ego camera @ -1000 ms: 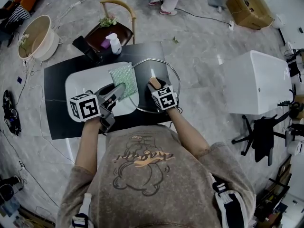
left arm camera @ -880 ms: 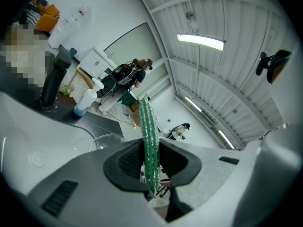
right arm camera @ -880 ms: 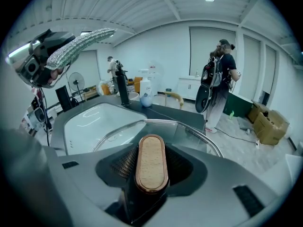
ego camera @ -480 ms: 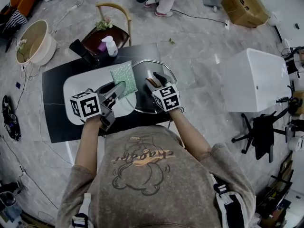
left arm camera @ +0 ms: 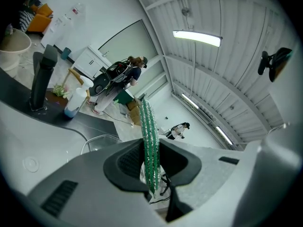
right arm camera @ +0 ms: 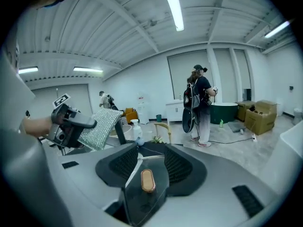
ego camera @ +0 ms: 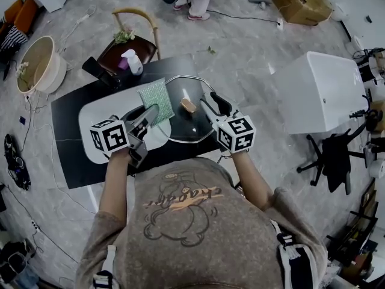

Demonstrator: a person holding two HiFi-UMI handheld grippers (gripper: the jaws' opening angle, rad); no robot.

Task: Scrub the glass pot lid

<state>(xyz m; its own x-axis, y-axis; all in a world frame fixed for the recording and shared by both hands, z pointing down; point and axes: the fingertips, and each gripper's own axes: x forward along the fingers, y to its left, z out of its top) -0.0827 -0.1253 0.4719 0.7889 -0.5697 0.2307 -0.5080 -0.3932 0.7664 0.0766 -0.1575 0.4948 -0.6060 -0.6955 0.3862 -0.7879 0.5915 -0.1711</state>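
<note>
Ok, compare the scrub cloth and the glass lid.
The scrub cloth is green, sparkly and rectangular; the glass lid is clear and round with a tan knob. The cloth is smaller than the lid. The left gripper grips the cloth, the right gripper the lid. Both are gripped at an edge.
</note>
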